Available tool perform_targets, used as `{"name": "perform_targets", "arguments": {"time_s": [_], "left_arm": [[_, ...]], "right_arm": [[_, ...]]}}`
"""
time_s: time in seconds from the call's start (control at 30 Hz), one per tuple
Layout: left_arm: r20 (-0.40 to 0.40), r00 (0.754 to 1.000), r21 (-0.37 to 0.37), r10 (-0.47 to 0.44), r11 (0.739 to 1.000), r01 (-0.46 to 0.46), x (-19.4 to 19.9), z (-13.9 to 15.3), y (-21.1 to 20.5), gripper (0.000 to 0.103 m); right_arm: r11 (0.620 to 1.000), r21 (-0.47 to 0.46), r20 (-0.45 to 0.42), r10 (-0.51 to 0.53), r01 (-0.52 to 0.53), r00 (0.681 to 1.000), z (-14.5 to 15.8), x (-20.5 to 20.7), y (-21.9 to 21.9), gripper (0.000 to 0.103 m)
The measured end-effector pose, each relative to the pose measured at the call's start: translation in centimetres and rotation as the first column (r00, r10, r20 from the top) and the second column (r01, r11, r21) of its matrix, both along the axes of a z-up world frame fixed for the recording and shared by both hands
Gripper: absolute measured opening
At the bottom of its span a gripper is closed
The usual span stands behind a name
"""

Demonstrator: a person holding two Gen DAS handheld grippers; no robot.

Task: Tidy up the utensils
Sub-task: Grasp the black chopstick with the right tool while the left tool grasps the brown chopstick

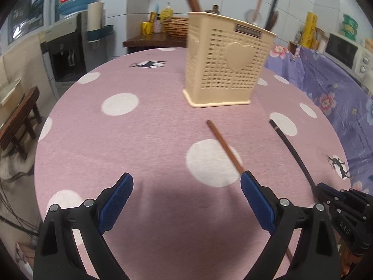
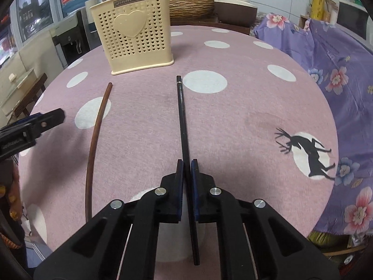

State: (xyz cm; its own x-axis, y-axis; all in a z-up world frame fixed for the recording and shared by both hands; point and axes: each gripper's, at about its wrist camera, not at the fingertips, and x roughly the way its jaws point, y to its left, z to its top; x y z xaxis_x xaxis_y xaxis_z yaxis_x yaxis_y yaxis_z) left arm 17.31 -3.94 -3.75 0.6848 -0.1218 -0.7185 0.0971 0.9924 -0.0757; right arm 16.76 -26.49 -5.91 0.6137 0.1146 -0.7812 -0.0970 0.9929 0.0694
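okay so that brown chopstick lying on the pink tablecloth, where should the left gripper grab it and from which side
Grip the brown chopstick around mid-shaft, coming down from above with the open left gripper straddling it crosswise. It lies flat on the tablecloth, thin and long, so only its two sides offer purchase. A mid-shaft hold should keep it balanced for tipping into the cream utensil holder, probably.

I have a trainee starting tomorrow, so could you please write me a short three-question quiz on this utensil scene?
1. True or false: the right gripper is shut on the black chopstick.
2. Which chopstick lies free on the tablecloth: A black, B brown?
3. Fill in: the beige holder bears a raised ____ shape.

Key: 1 true. 2 B, the brown chopstick. 3 heart.
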Motion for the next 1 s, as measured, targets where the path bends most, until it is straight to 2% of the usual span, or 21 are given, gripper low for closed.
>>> {"name": "perform_targets", "arguments": {"time_s": [0.07, 0.1, 0.23, 0.47, 0.53, 0.63, 0.7, 0.83, 0.9, 1.0], "left_arm": [[0.0, 1.0, 0.029, -0.031, 0.999, 0.031, 0.6, -0.1, -1.5, 0.088], [-0.001, 0.999, 0.043, -0.044, 0.998, 0.044, 0.9, -0.1, -2.1, 0.083], [-0.014, 0.998, 0.099, -0.059, 0.993, 0.06, 2.5, -0.6, -3.9, 0.071], [-0.069, 0.996, 0.15, -0.051, 0.987, 0.061, 5.5, -1.9, -5.2, 0.055], [-0.074, 0.995, 0.126, -0.067, 0.989, 0.076, 5.9, -1.9, -5.3, 0.048], [-0.086, 0.993, 0.117, -0.087, 0.988, 0.097, 6.5, -1.8, -5.8, 0.025], [-0.089, 0.991, 0.126, -0.101, 0.986, 0.111, 6.8, -1.8, -6.4, 0.016], [-0.103, 0.985, 0.096, -0.135, 0.985, 0.145, 7.0, -1.7, -7.4, 0.013], [-0.1, 0.984, 0.105, -0.147, 0.982, 0.157, 6.9, -1.6, -7.9, 0.013], [-0.1, 0.985, 0.106, -0.141, 0.983, 0.151, 6.7, -1.6, -7.8, 0.014]], "right_arm": [[0.999, 0.039, 0.01, 0.01, -0.01, 1.0, 0.1, -0.2, -0.4, 0.008], [0.999, 0.048, 0.02, 0.009, -0.01, 1.0, 0.2, -0.2, -0.5, 0.009], [0.998, 0.058, 0.048, -0.002, 0.0, 0.999, 0.9, 0.0, -1.2, 0.024], [0.996, 0.091, 0.052, -0.016, 0.012, 0.999, 1.2, 0.5, -2.7, 0.025], [0.995, 0.103, 0.045, -0.01, 0.005, 0.999, 1.2, 0.9, -3.0, 0.025], [0.994, 0.109, 0.04, -0.008, 0.003, 0.999, 1.2, 1.8, -3.4, 0.025], [0.993, 0.121, 0.031, 0.003, -0.006, 1.0, 1.2, 2.7, -3.6, 0.025], [0.99, 0.136, 0.015, 0.024, -0.025, 1.0, 1.1, 4.2, -3.4, 0.025], [0.99, 0.139, 0.01, 0.039, -0.04, 0.999, 1.1, 4.8, -3.0, 0.026], [0.99, 0.132, 0.013, 0.056, -0.058, 0.998, 1.2, 5.4, -2.4, 0.035]]}}
